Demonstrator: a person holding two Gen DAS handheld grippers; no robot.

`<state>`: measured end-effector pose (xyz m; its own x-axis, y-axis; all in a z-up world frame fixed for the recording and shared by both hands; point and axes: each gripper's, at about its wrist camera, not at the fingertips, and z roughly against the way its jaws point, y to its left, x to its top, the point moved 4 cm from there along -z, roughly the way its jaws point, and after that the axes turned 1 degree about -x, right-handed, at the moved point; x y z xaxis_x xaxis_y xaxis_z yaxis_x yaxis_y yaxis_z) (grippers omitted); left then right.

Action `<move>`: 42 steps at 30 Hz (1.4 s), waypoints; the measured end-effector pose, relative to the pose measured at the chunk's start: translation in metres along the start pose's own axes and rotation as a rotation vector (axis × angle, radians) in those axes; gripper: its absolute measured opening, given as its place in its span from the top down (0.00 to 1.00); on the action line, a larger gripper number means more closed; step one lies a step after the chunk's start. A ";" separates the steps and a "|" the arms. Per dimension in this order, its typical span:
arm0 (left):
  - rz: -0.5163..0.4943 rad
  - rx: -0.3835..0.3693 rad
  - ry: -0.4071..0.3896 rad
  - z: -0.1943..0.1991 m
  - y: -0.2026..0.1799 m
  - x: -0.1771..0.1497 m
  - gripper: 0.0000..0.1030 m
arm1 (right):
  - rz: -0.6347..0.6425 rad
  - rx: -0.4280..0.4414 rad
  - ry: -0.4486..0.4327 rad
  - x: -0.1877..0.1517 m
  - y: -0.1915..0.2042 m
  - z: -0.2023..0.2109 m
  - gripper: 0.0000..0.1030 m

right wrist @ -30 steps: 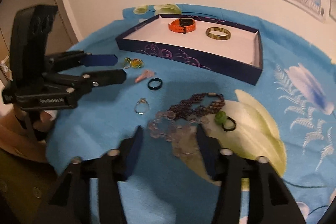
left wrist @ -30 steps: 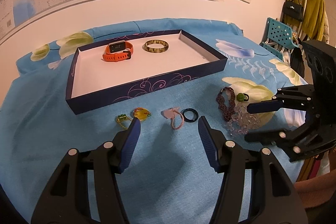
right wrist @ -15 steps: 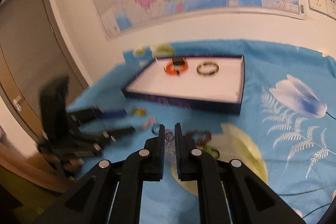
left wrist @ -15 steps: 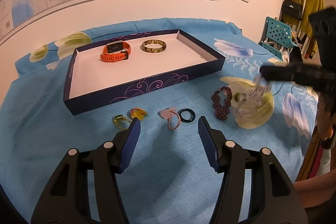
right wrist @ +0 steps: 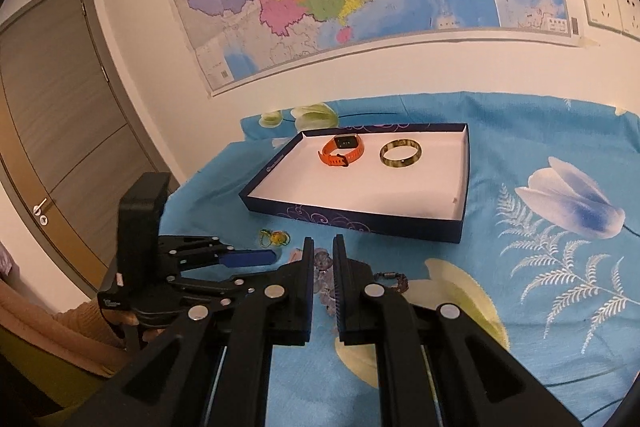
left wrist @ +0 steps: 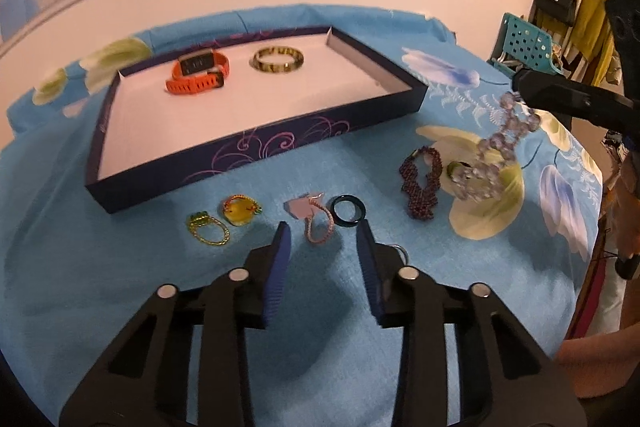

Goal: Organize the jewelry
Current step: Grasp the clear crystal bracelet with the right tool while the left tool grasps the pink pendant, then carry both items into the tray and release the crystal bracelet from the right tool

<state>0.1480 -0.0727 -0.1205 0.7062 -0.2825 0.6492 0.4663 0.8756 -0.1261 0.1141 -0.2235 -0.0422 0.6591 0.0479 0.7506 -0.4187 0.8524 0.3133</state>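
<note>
My right gripper (right wrist: pixel 322 247) is shut on a clear bead bracelet (left wrist: pixel 496 143), which hangs from its fingertips above the blue cloth at the right of the left wrist view. The jaws of my left gripper (left wrist: pixel 323 231) are closing low over the cloth. A pink ring (left wrist: pixel 316 223) lies just ahead of its pads, which do not touch it. A black ring (left wrist: pixel 349 211) lies beside the pink one. The dark blue tray (left wrist: pixel 240 151) behind holds an orange watch (left wrist: pixel 198 73) and a green bangle (left wrist: pixel 278 59).
A yellow ring (left wrist: pixel 240 209) and a green-gold ring (left wrist: pixel 206 229) lie left of the pink one. A purple bead bracelet (left wrist: pixel 420 183) and a small green ring (left wrist: pixel 456 167) lie to the right. Wall and map stand behind the table, a door at the left.
My right gripper shut on the clear bead bracelet and lifted it off the cloth. My left gripper's jaws have narrowed and it has tipped down toward the pink ring.
</note>
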 end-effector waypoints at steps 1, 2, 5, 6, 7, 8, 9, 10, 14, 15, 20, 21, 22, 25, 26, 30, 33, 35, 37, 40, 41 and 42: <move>0.008 -0.004 0.014 -0.004 0.002 0.001 0.74 | 0.000 -0.001 0.000 -0.001 0.000 0.000 0.93; 0.015 -0.004 0.024 -0.007 0.003 0.001 0.76 | 0.002 -0.005 0.001 -0.001 0.000 -0.001 0.93; 0.033 -0.011 0.034 -0.011 0.007 0.003 0.86 | 0.001 -0.002 0.003 0.000 0.000 -0.004 0.93; 0.041 -0.017 0.034 -0.012 0.008 0.004 0.88 | 0.002 -0.003 0.003 0.001 0.000 -0.005 0.93; 0.048 -0.022 0.033 -0.012 0.009 0.005 0.91 | 0.001 -0.001 0.003 0.002 -0.001 -0.005 0.93; 0.057 -0.026 0.032 -0.012 0.010 0.006 0.96 | -0.002 0.001 0.000 0.003 -0.001 -0.006 0.93; 0.062 -0.028 0.031 -0.011 0.011 0.006 0.96 | -0.002 -0.001 -0.003 0.004 -0.002 -0.006 0.93; 0.066 -0.030 0.026 -0.010 0.012 0.007 0.96 | -0.003 0.000 -0.004 0.005 -0.002 -0.007 0.93; 0.066 -0.032 -0.004 0.001 0.012 0.013 0.96 | 0.009 0.003 -0.014 0.013 -0.002 -0.008 0.93; 0.065 -0.034 -0.013 0.004 0.012 0.016 0.96 | 0.012 0.003 -0.017 0.016 -0.002 -0.009 0.93; 0.061 -0.039 -0.058 0.020 0.015 0.030 0.96 | 0.026 -0.001 -0.034 0.032 -0.004 -0.012 0.93; 0.060 -0.037 -0.070 0.024 0.016 0.034 0.96 | 0.030 0.000 -0.037 0.035 -0.004 -0.013 0.93; 0.062 -0.036 -0.077 0.026 0.017 0.036 0.96 | 0.032 0.000 -0.041 0.039 -0.005 -0.014 0.93; 0.063 -0.029 -0.100 0.031 0.023 0.046 0.96 | 0.034 0.008 -0.050 0.050 -0.007 -0.018 0.93; 0.062 -0.022 -0.105 0.031 0.024 0.049 0.97 | 0.030 0.011 -0.053 0.055 -0.009 -0.021 0.93; 0.054 0.002 -0.121 0.032 0.032 0.060 0.96 | 0.032 0.005 -0.063 0.068 -0.012 -0.030 0.93; 0.058 0.016 -0.127 0.029 0.040 0.069 0.97 | 0.027 -0.002 -0.062 0.079 -0.017 -0.040 0.93; 0.057 0.023 -0.131 0.027 0.044 0.074 0.97 | 0.021 -0.009 -0.058 0.084 -0.021 -0.047 0.93; 0.053 0.032 -0.134 0.025 0.048 0.079 0.96 | 0.017 -0.016 -0.053 0.088 -0.024 -0.054 0.93; 0.051 0.045 -0.130 0.019 0.054 0.086 0.97 | 0.005 -0.015 -0.042 0.094 -0.030 -0.066 0.93; 0.050 0.051 -0.127 0.016 0.056 0.088 0.96 | 0.002 -0.016 -0.037 0.096 -0.032 -0.071 0.93; 0.049 0.054 -0.124 0.013 0.058 0.089 0.96 | -0.001 -0.013 -0.032 0.097 -0.033 -0.075 0.93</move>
<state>0.2308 -0.0423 -0.0598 0.6549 -0.1911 0.7311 0.4009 0.9080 -0.1218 0.2389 -0.2079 -0.0230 0.6388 0.0303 0.7688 -0.4100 0.8589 0.3068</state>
